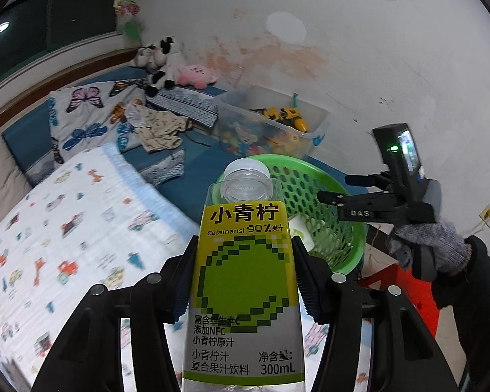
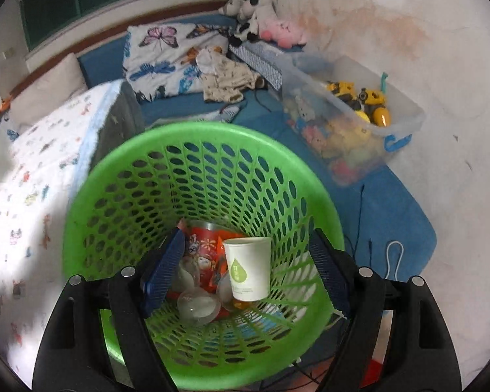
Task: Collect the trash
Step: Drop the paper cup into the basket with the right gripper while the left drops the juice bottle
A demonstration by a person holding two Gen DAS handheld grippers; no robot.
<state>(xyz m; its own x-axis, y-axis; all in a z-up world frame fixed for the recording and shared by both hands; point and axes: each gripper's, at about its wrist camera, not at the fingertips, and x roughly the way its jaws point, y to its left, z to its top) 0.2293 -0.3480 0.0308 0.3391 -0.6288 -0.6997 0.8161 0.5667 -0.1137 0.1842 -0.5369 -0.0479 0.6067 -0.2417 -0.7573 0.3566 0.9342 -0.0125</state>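
My left hand-held gripper (image 1: 243, 281) is pinching a clear juice bottle (image 1: 245, 274) with a yellow-green label and white cap, neck pointing at 12 o'clock toward the green basket (image 2: 121, 176). My right hand-held gripper (image 2: 246, 276) is spread wide over the basket's open mouth, above a paper cup (image 2: 249, 268) and red wrappers (image 2: 205, 245). A toy bin (image 2: 405, 124) sits at 2 o'clock, against the wall.

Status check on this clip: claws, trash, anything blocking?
Left claw shut on juice bottle. Right claw open over green basket, empty. Paper cup already inside. Nothing blocking.
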